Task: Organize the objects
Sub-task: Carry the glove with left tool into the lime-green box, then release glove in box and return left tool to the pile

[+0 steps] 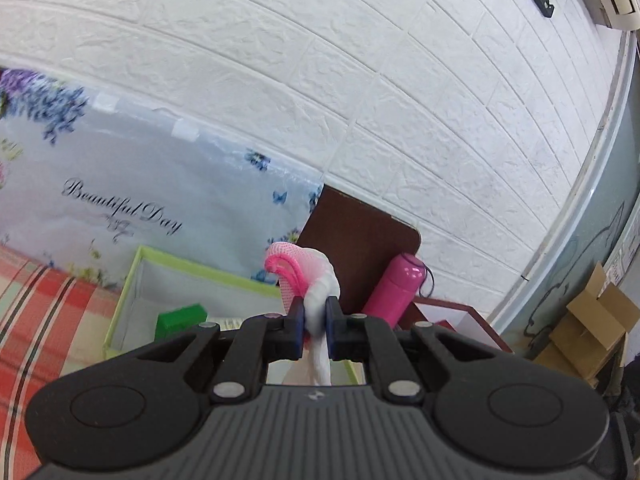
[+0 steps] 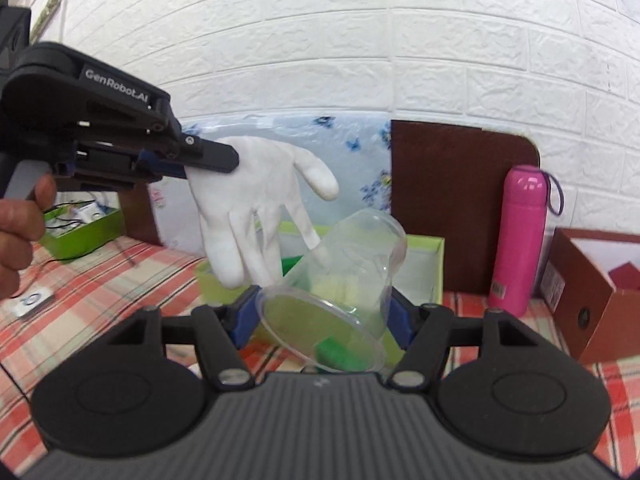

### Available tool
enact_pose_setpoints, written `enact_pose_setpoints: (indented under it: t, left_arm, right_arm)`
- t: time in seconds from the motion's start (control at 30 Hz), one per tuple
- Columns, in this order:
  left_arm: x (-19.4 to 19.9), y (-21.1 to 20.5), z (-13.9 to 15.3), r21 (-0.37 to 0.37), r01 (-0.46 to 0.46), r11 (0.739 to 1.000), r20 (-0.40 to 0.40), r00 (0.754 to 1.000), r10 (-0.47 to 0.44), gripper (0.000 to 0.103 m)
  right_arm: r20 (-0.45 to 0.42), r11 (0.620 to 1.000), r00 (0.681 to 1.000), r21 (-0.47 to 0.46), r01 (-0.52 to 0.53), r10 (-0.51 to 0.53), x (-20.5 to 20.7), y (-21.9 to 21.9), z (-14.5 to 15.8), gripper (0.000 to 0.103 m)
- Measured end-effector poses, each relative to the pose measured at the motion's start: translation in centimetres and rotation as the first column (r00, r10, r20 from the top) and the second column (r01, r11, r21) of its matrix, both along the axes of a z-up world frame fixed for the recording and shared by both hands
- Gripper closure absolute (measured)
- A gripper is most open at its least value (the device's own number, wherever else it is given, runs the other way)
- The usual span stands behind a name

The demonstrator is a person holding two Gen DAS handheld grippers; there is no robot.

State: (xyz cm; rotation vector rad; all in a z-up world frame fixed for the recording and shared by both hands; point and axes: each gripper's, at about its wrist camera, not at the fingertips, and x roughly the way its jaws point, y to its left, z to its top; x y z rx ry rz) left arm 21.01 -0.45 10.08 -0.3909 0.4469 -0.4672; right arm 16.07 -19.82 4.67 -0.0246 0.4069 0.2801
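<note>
Above the lime-rimmed white fabric bin (image 2: 434,264): air clear up to white brick wall (image 2: 400,60) | pink cylindrical flask (image 2: 522,240) right of bin, apart | left gripper (image 1: 315,316) clamped tight on white-and-pink fabric glove (image 2: 256,200), dangling over bin | right gripper (image 2: 320,316) half-spread, pads holding clear plastic cup (image 2: 344,280), tilted, over bin.

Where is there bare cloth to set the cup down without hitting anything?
Bare checked cloth lies left of the light green box, short of the small white tag. A narrower strip runs between the pink bottle and the brown box. It is crowded along the wall behind.
</note>
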Motion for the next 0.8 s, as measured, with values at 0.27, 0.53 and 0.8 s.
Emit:
enact_pose_setpoints:
  t: [0.27, 0.53, 0.8]
  left_arm:
    - [7.6, -2.1, -3.1, 0.034, -0.034, 0.999, -0.064, 0.997, 0.036, 0.094]
    - [10.2, -3.0, -8.2, 0.130, -0.027, 0.991, -0.173, 0.984, 0.049, 0.048]
    - [7.5, -0.9, -7.5, 0.193, -0.088, 0.977, -0.126, 0.986, 0.114, 0.025]
  right_arm:
    - [-0.018, 0.997, 0.998, -0.052, 0.061, -0.062, 7.7, 0.1, -2.1, 0.038]
    - [-0.094, 0.994, 0.994, -0.093, 0.049, -0.058, 11.5, 0.5, -6.2, 0.014]
    - [-0.073, 0.994, 0.992, -0.040, 0.098, -0.101, 7.8, -1.3, -5.9, 0.000]
